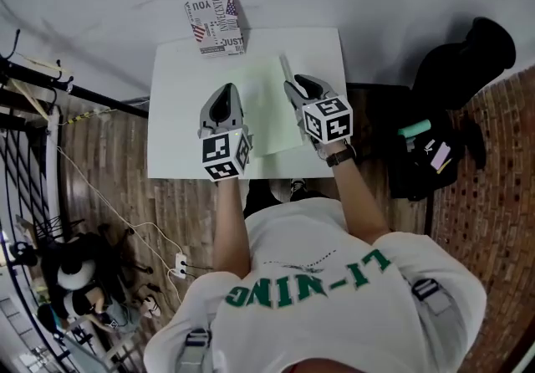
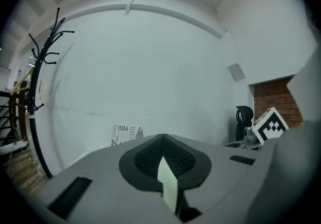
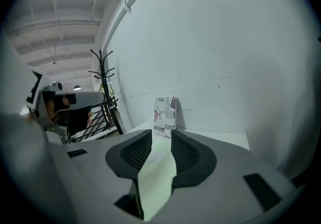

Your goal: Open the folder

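White desk lies under both tools. Pale green folder rests flat on it, beneath and between them. Its cover seems to be down, so the opening looks not yet begun. Over the folder's near-left edge, the left tool is clenched, its pads meeting at the tips. Only a sliver of green shows through the slit behind them, and no grip on the cover shows. Alongside, the right tool stands released, with the folder under its gap, untouched.

Table with folder (box at back)
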A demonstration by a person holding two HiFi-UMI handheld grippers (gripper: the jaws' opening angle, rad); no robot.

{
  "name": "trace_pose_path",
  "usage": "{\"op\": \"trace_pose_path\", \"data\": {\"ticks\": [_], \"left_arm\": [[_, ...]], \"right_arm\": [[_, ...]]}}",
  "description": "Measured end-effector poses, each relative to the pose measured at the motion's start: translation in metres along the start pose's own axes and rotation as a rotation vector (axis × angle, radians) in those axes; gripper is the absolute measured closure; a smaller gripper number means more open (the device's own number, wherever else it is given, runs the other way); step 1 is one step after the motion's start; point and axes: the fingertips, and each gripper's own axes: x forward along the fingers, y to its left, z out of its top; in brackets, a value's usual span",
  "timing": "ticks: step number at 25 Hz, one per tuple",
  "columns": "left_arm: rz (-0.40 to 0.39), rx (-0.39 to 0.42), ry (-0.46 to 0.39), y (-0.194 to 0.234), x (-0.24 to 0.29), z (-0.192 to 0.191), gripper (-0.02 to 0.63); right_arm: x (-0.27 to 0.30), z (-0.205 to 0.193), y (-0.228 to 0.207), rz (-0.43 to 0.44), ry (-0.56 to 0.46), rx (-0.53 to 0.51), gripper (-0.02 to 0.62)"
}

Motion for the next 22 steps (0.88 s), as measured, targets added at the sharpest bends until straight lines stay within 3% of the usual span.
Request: {"op": "trace_pose_path", "data": {"ticks": [9,16,22], "left_arm": [[-0.098,0.024,0.043,0.021,0.040,-0.007,0.594],[-0.099,0.008,0.061,0.049,0.054,-0.016,0.593],[-0.067,0.008,0.041,0.070,0.060,-0.016,0.594]], "right_arm": [[0.056,-0.069,-0.020,0.005,0.205,0.087,0.385],[0.078,-0.132,-0.038,0.008,0.319,0.278,0.341],[0.090,-0.142,-0.037,0.046,0.349,0.451,0.306]]}}
